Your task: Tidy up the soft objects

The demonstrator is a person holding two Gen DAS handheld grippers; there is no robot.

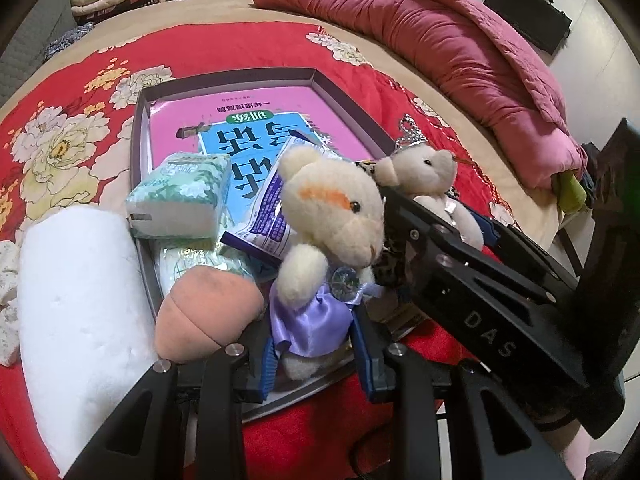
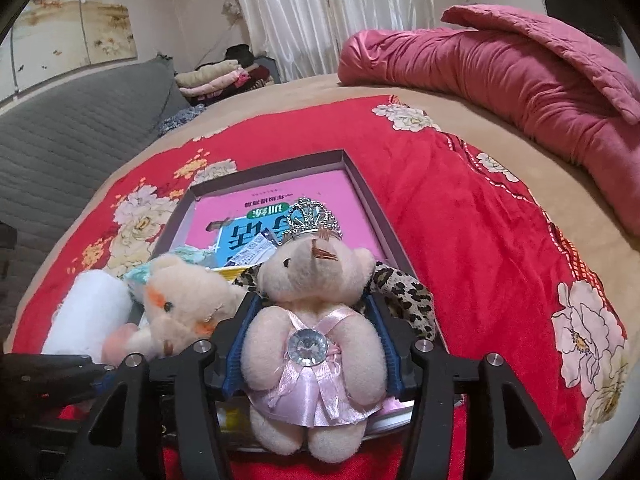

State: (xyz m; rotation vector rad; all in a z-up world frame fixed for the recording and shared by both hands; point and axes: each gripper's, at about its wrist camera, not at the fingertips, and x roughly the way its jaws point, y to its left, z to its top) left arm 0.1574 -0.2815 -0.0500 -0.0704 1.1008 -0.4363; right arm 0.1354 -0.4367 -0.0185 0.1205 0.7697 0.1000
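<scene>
Red floral bedspread under everything. Shallow box lying on it as the collecting place, book flat inside. White roll just beside the box, likely waiting its turn. Purple-dress bear clamped upright in the closed left gripper at the near rim. Pink-dress bear between the right gripper jaws; contact unclear, probably being set down.
</scene>
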